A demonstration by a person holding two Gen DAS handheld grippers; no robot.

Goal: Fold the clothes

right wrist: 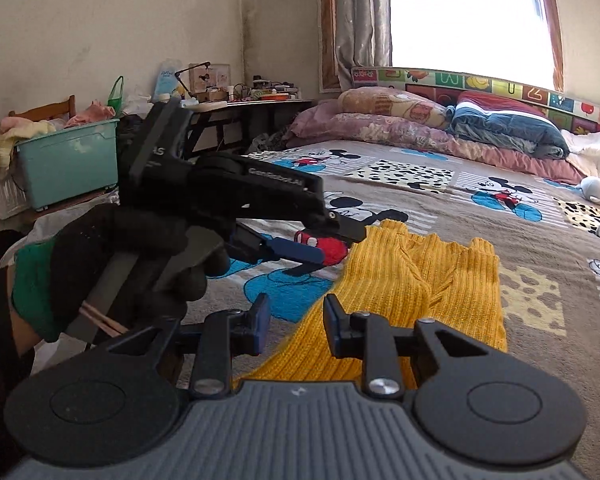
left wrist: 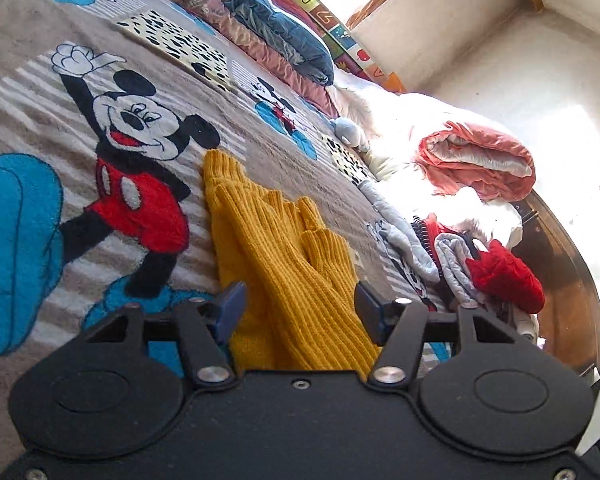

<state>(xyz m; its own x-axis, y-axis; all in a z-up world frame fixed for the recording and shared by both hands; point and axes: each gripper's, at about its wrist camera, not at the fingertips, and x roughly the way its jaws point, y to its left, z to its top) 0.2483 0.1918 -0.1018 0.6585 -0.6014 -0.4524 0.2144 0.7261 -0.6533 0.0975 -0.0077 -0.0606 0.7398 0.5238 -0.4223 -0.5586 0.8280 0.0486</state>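
Our left claw gapes wide, our right claw narrow, both empty. The yellow sweater lies partly folded on the bed; more folding waits.

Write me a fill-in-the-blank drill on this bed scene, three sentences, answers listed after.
1. The knitted garment lying on the bed is ____ in colour.
2. The blanket under it shows a cartoom mouse wearing ____ shorts.
3. The plastic bin beside the bed, seen from the right wrist, is ____ in colour.
Both the left tongs and the right tongs stand open above the garment.

Missing words: yellow; red; teal
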